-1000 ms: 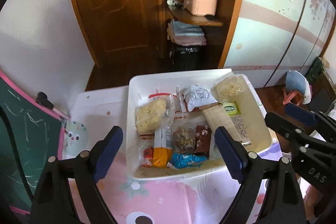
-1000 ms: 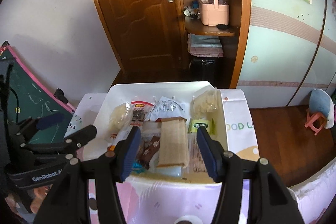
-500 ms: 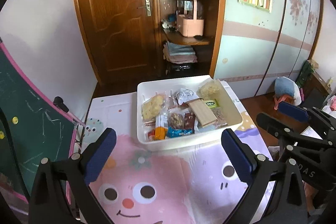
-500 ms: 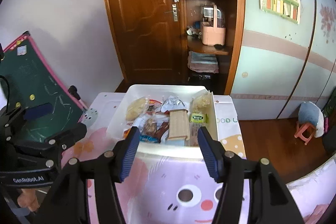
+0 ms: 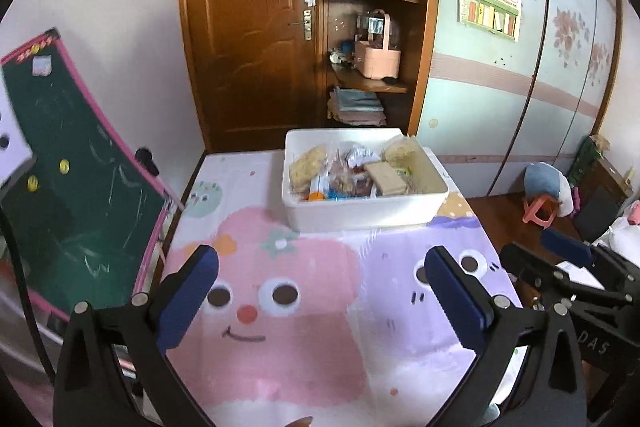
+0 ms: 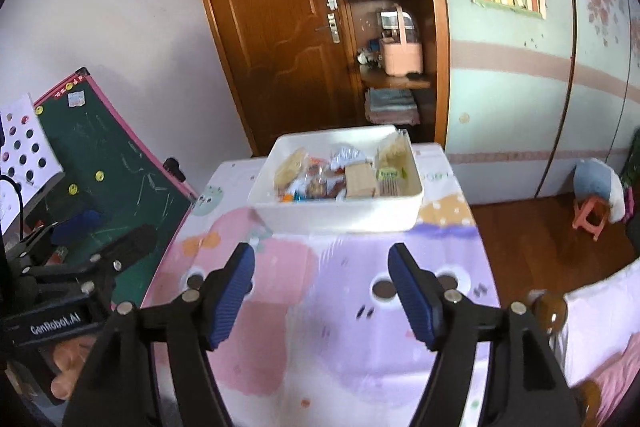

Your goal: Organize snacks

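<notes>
A white bin [image 5: 362,217] [image 6: 340,219] stands at the far end of the table and holds several wrapped snacks [image 5: 348,175] [image 6: 332,177], among them a tan flat pack and pale puffy bags. My left gripper [image 5: 320,297] hangs wide open over the near part of the pink and purple cartoon tablecloth [image 5: 288,307], well short of the bin, with nothing between its fingers. My right gripper [image 6: 322,293] is also back from the bin; its jaws are opening and nothing is between them. Each gripper shows at the other view's edge.
A green chalkboard [image 5: 68,195] with a pink frame leans against the table's left side. Behind the table are a wooden door [image 5: 248,27] and shelves with a pink basket [image 5: 378,57]. A small pink stool [image 5: 540,213] stands on the floor at the right.
Both grippers have drawn back from over the bin toward the table's near end, so the bin now looks small and far. Both jaws have spread wider, with nothing in them.
</notes>
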A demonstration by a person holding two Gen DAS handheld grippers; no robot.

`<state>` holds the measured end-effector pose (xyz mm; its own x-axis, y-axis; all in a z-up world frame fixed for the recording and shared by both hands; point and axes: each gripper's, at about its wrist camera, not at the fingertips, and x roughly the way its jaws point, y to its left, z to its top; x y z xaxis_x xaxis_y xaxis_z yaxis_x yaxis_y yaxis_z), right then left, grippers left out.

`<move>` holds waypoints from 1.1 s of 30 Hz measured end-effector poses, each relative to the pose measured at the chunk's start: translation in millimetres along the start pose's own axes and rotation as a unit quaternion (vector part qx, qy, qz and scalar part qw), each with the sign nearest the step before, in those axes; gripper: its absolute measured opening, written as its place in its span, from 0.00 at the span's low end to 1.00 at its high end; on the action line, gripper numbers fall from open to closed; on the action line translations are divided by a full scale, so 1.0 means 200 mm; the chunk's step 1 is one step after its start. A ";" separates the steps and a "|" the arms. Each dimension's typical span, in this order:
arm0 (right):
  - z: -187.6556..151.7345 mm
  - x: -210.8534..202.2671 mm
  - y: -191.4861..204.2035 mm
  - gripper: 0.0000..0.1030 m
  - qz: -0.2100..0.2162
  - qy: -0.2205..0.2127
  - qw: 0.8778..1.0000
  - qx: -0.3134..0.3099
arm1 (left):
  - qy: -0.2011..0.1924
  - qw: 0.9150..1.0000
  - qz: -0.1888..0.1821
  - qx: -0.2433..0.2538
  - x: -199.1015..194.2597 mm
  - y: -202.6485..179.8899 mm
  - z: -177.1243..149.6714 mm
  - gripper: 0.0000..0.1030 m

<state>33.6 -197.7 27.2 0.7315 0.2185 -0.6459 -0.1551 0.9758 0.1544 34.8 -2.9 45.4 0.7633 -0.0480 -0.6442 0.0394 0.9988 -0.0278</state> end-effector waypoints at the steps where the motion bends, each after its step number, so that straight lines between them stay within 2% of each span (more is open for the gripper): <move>1: -0.03 -0.01 0.01 0.68 -0.002 0.000 1.000 -0.003 | 0.003 1.000 0.001 -0.001 -0.01 0.00 -0.03 1.00; 5: -0.13 -0.07 0.05 0.68 -0.018 0.000 1.000 -0.020 | 0.013 1.000 0.027 -0.003 -0.03 0.02 -0.13 1.00; 12: -0.24 -0.07 0.08 0.68 -0.015 0.011 1.000 -0.024 | 0.046 0.998 0.021 -0.028 0.01 0.06 -0.23 1.00; 19: -0.25 -0.08 0.07 0.68 -0.016 0.010 1.000 -0.015 | 0.047 0.998 0.024 -0.036 0.01 0.07 -0.25 1.00; 33: -0.27 -0.03 0.08 0.68 -0.011 0.025 1.000 -0.010 | 0.065 0.997 0.020 -0.022 0.05 0.02 -0.28 1.00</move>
<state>-8.5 -183.5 -6.0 0.7005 0.1966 -0.6860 -0.1532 0.9803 0.1245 7.1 1.4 -3.8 0.6733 -0.0096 -0.7393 -0.0204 0.9993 -0.0316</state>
